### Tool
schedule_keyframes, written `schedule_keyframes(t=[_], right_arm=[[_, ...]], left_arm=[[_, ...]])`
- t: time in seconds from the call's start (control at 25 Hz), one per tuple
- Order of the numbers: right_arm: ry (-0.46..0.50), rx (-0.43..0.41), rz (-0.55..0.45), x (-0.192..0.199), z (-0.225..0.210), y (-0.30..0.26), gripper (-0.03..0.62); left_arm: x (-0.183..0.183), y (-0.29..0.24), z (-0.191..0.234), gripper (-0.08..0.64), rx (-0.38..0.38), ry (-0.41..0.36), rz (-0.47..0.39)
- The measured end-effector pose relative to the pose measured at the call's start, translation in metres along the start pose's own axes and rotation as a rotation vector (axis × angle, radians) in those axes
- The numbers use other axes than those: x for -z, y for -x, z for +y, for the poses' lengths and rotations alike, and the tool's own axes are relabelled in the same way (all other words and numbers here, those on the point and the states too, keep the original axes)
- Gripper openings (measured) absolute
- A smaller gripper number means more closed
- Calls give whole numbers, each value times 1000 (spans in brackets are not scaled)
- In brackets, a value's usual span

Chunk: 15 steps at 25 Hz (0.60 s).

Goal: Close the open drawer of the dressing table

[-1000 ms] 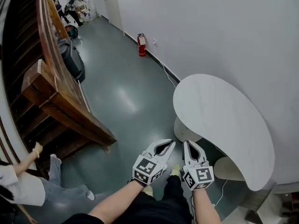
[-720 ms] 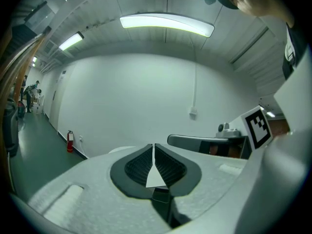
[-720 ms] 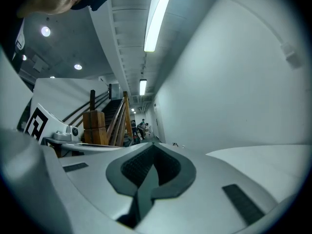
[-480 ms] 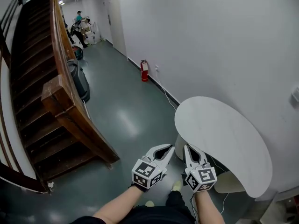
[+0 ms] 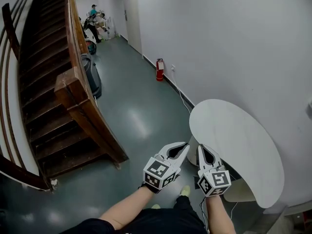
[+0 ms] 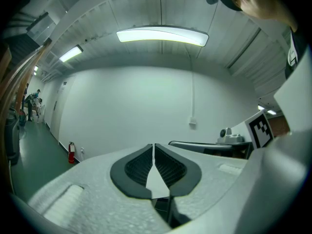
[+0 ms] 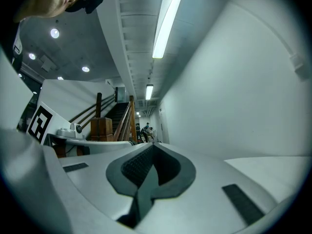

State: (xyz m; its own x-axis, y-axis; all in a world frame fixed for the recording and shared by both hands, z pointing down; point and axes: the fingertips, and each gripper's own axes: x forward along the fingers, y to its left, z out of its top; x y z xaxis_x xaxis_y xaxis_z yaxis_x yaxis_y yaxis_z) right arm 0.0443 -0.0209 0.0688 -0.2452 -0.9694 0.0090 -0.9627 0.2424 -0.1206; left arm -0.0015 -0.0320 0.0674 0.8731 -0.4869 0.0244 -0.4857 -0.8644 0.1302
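Beside the near edge of the white bench [image 5: 239,140], the head view has the left tool [image 5: 184,147] and right tool [image 5: 201,149] side by side, both clenched on nothing; the drawer is probably under the overhanging top, hidden. Left gripper view shows mostly wall [image 6: 146,101], right gripper view mostly corridor [image 7: 146,128], so a push aimed blind could miss the drawer or jam it askew.

White top [image 5: 236,145] of dressing table [image 5: 242,191] covers front & most of base in head view; drawer hidden, open/shut n/k; staircase [image 5: 44,87] cut by left & top edges; ppl at corridor end [image 5: 93,17] too small to make out; forearms [image 5: 129,209] cut by bottom edge.
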Motion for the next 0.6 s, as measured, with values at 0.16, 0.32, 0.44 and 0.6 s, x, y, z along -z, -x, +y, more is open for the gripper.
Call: schedule_keyframes(t=[0.16,0.32,0.44,0.6], right_arm=[[2,-6,-2,2,6,1,14],[2,-9,1,3,6,1,14],[4,-8,2,4,6,4,14],[9,-11,4,2,5,2,14]], left_arm=[[2,6,1,23,-10,3,0],[4,5,1,23,-13,3,-1],[6,6,-2,23,-14,4,-4],[4,4,0,21,-19,4,-5]])
